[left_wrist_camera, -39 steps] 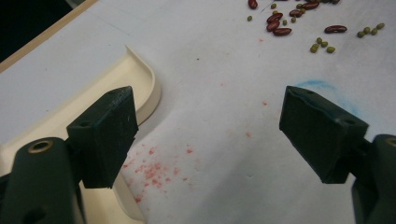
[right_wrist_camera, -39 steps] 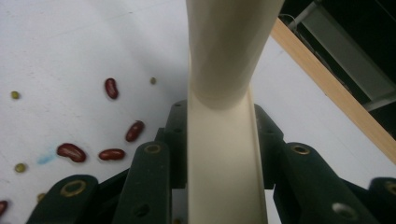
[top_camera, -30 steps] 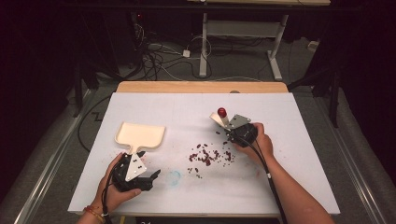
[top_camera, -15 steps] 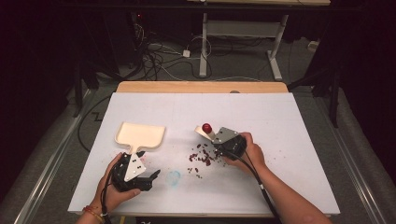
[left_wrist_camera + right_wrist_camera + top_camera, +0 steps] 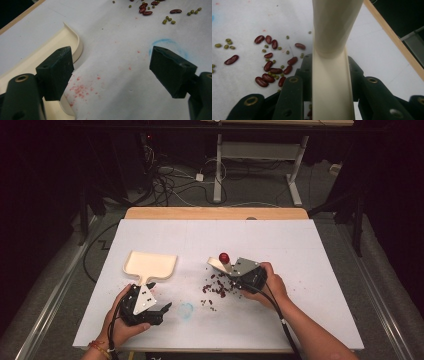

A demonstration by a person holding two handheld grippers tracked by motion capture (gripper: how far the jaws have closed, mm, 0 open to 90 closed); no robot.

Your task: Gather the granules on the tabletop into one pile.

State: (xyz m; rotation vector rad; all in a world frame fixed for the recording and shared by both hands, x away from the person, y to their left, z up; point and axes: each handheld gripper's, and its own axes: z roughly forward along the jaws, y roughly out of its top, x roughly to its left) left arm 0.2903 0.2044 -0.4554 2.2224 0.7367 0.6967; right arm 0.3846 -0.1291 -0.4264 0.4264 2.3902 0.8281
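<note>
A person sat at a white table (image 5: 300,270) with a claw in each hand.

The left claw (image 5: 162,309) rested low on the table, near the front edge. Its two black jaws stood wide apart with nothing between them. In the left gripper view, the left claw (image 5: 112,72) sat over bare table with small pink marks (image 5: 80,88) on it. A blue circle mark (image 5: 172,45) was drawn on the table next to one jaw. A cream dustpan (image 5: 150,265) lay flat just past the left claw, and its curved edge (image 5: 75,42) came right up beside the other jaw.

The right claw (image 5: 227,270) was near the middle of the table. It was clamped on a cream handle (image 5: 332,75), which ran straight up between the jaws in the right gripper view. This was likely a small brush or scoop, but the far end was hard to make out. In the high view, a red tip (image 5: 223,257) showed at the top of the cream tool (image 5: 218,264).

A pile of beans (image 5: 215,287) lay spread on the table just beside the right claw, between the two hands. Up close there were dark red kidney beans (image 5: 270,75) and tiny green beans (image 5: 228,45) mixed together. Some of the beans (image 5: 147,8) also showed at the top of the left gripper view, well apart from the dustpan.
</note>
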